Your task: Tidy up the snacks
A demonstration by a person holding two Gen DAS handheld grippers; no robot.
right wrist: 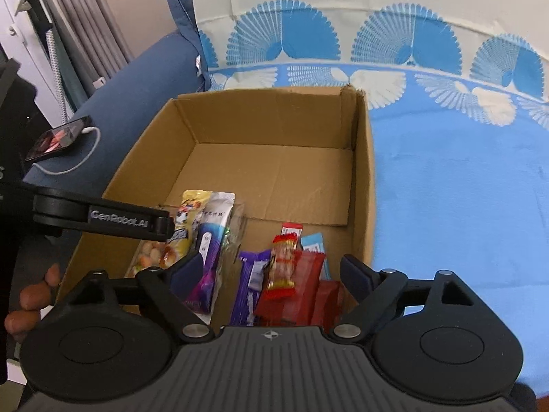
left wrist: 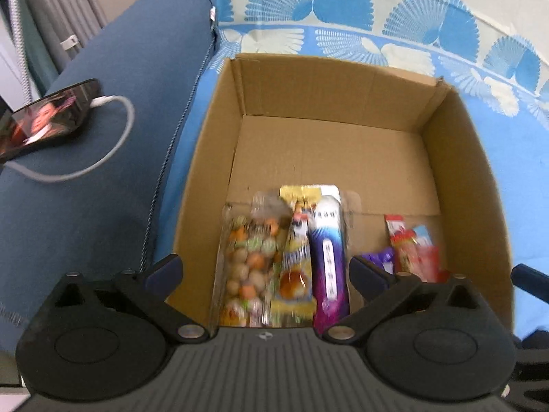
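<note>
Two wide-open grippers, left gripper (left wrist: 266,266) and right gripper (right wrist: 266,267), above the cardboard box (right wrist: 363,171), gripping nothing. Snack packets (right wrist: 209,240) bunched at its near wall, long axes toward its far wall; far floor bare.

Landmark = phone (left wrist: 51,120), lying on dark blue cushion (left wrist: 113,158), screen lit w/ a video. White charging cable (left wrist: 113,130) plugged into phone's far end, loops round on cushion just beside it. Right of phone: blue bedsheet (right wrist: 463,189) w/ white + blue fan pattern. Behind phone, upper left: grey curtain (right wrist: 85,31). Small white tag (left wrist: 70,40) on cushion edge beyond phone.
</note>
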